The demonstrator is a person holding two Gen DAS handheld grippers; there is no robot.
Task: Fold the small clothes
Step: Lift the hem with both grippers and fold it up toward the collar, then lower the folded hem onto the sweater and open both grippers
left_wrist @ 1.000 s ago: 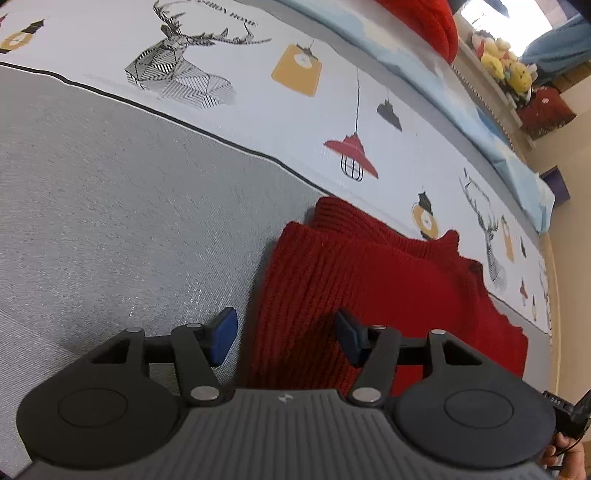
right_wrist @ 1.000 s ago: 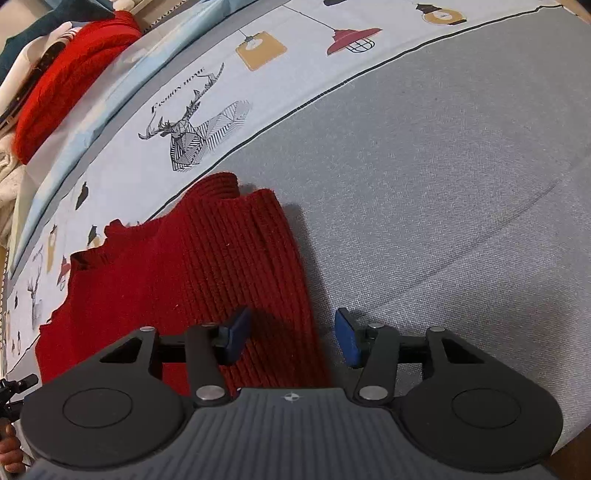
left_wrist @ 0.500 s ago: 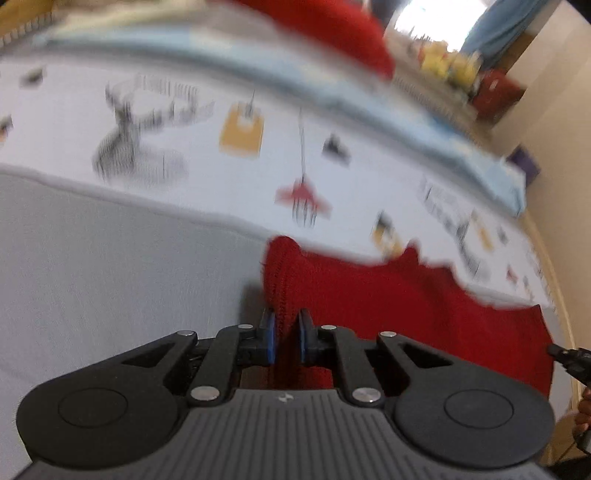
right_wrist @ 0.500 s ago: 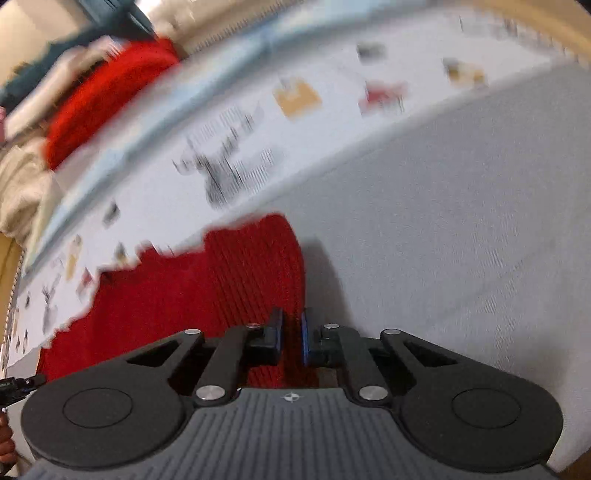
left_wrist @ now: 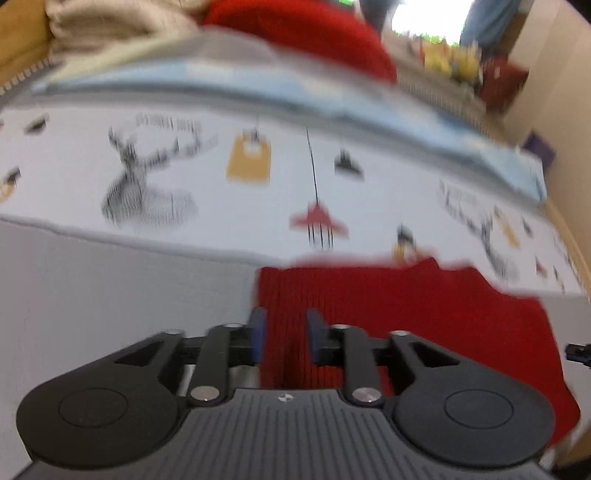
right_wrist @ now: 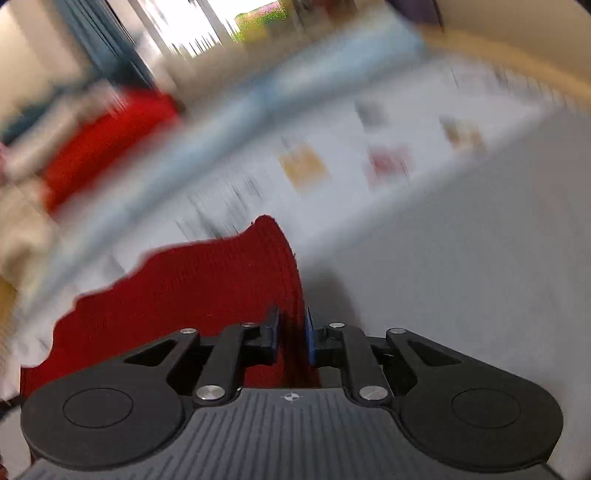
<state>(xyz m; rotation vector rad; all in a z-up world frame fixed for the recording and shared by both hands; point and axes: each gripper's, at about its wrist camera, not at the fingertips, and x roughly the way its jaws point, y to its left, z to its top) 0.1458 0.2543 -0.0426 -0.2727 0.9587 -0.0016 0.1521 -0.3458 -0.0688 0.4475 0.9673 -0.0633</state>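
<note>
- Evidently, a fold is being carried out: the red knitted garment (left_wrist: 406,317) is being gripped at its near edge by both grippers, one at each near corner, while the far part is lying on the bedspread.
- The left gripper (left_wrist: 283,334) is being shown with knit between its blue pads (left_wrist: 257,332); the jaws are standing narrowly apart around the cloth, so a pinch on the near left corner is judged.
- The right gripper (right_wrist: 291,332) is being pressed onto the near right corner, its jaws almost together with red knit (right_wrist: 207,288) between them.
- Next, both corners are probably to be carried away from the holder and laid on the far edge, level and at matched pace, so that the knit is not being skewed or dropped.
- The work is being done on a grey bedspread (left_wrist: 110,288) with a white printed band (left_wrist: 221,184) of deer and lamps beyond it.
- Farther back, a red bundle (left_wrist: 314,33) and beige cloth (left_wrist: 110,22) are being seen, blurred, with a bright window (right_wrist: 236,22) behind.
</note>
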